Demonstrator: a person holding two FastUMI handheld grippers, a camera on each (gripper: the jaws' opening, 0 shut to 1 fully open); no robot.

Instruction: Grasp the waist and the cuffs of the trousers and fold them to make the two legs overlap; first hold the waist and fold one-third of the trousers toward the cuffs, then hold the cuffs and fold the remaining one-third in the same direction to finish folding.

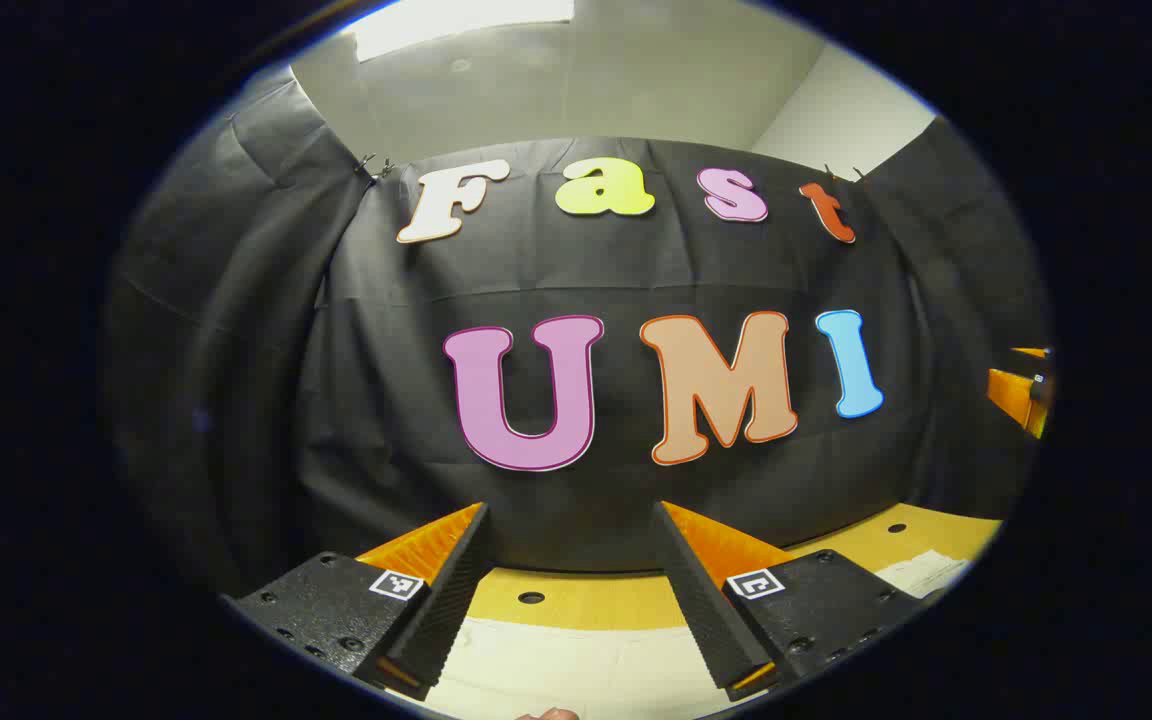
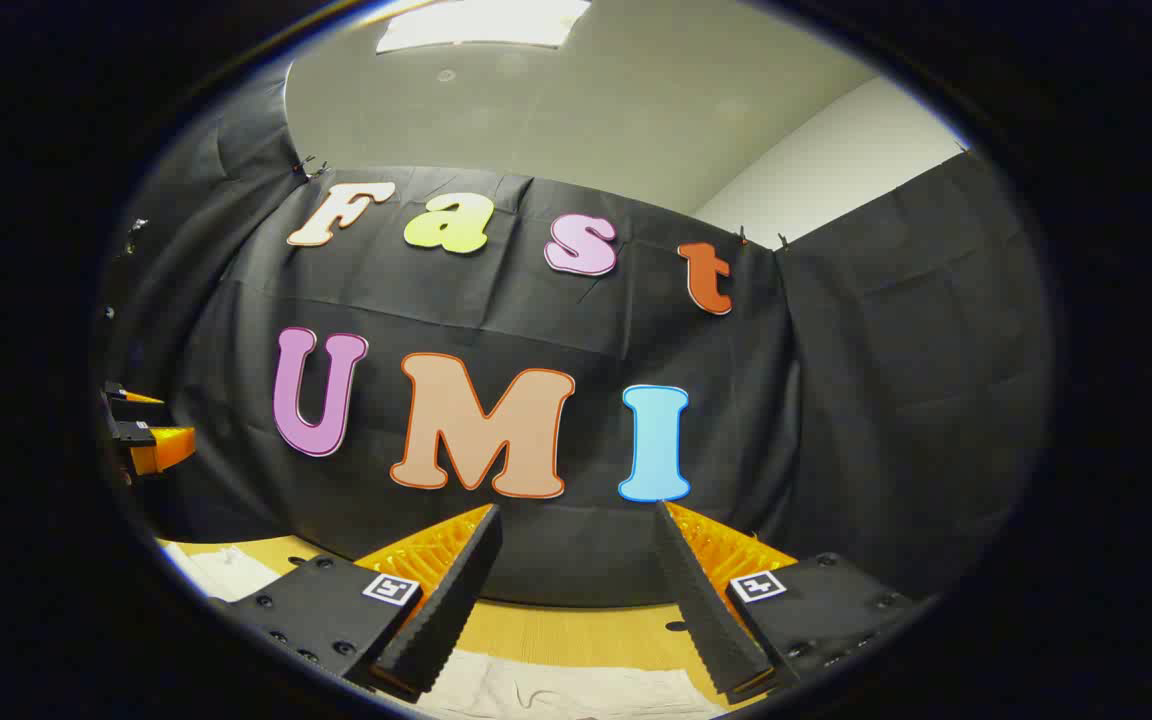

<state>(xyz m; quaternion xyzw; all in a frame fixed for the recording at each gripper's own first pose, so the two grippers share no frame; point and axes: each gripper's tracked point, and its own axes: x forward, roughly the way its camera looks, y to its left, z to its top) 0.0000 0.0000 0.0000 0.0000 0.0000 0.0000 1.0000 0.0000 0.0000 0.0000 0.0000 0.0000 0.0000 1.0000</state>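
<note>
The trousers (image 1: 576, 670) are a pale, off-white cloth lying flat on the worktop (image 1: 626, 600), low in the left gripper view between and below that gripper's two fingers. A further strip of the same pale cloth shows at the right of that view on the worktop's far side. In the right gripper view the trousers (image 2: 566, 690) lie along the bottom edge, lightly creased, with another pale patch at the lower left. Which part is waist and which is cuff cannot be told.

The worktop (image 2: 556, 630) is yellowish wood with small dark round holes in it. Behind it hangs the black cloth wall (image 1: 376, 400), clipped up at its top corners, and above that a plain ceiling with a bright light panel (image 1: 461, 20). Nothing lies between either gripper and the cloth.

The left gripper (image 1: 571, 520) is held above the worktop and points level toward the wall, its fingers spread wide with nothing between them. The right gripper (image 2: 576, 520) is posed the same way, fingers wide apart and empty, above the near edge of the trousers. Each gripper shows small at the edge of the other's view: the right gripper (image 1: 1021, 390) at the far right, the left gripper (image 2: 141, 430) at the far left, both raised off the worktop.
</note>
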